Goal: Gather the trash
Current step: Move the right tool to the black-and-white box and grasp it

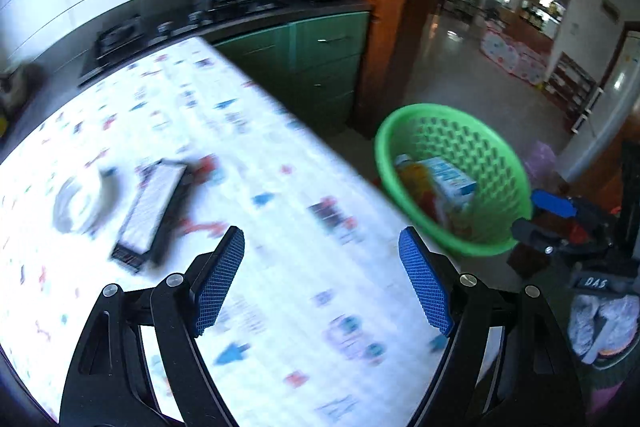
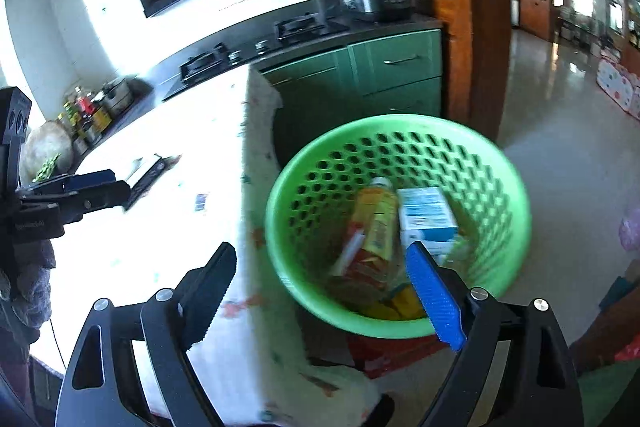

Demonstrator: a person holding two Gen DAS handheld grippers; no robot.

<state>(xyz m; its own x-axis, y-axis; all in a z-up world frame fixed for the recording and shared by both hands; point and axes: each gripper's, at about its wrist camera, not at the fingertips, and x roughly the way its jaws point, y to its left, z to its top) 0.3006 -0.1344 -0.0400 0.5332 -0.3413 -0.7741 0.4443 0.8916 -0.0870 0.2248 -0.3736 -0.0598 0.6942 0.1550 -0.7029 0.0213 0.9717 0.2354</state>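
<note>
While empty, right hand-held gripper (image 2: 322, 291) hovers above basket (image 2: 516, 187) (trash inside).

Left wrist over table (image 1: 280, 155), right wrist nearer basket (image 2: 396, 131), both sharing basket

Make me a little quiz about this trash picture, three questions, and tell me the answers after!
1. True or false: the green basket is empty.
2. Which is still on the table? A) flat black-edged box B) bottle C) blue-and-white carton
3. Fill in: the left gripper holds ____.

Key
1. False: a bottle and a carton lie in it.
2. A. A crumpled white thing lies beside it.
3. Nothing: its jaws stand open over the table. The right gripper is open too, by the basket.
</note>
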